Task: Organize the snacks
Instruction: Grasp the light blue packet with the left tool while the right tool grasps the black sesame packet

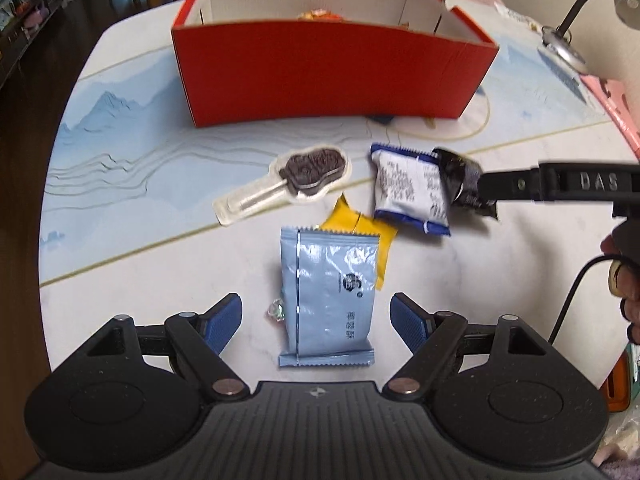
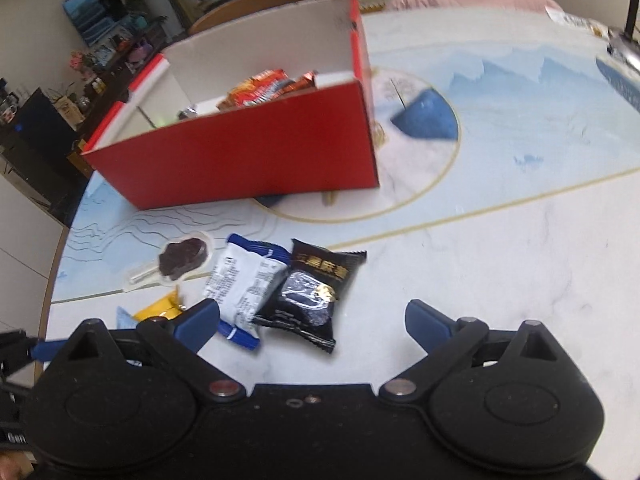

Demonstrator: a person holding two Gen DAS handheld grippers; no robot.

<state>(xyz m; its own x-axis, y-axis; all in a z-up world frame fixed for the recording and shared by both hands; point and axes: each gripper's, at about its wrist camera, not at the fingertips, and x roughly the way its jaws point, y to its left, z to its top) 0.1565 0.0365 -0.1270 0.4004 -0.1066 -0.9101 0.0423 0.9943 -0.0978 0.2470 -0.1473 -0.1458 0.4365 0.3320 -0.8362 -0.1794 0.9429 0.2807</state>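
The left tool (image 1: 316, 316) stands wide with nothing pressed, and the pale blue packet (image 1: 328, 296) lies flat on the table (image 1: 160, 280) directly between its pads, near side of the red box (image 1: 328, 76), long axis running toward that box. The right tool (image 2: 312, 320), also wide and empty, has the black packet (image 2: 312, 296) just ahead, tilted across its gap.

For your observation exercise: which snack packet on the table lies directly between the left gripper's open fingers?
The light blue packet. It lies between the left gripper fingers; the yellow, white-and-blue and black packets lie farther off.
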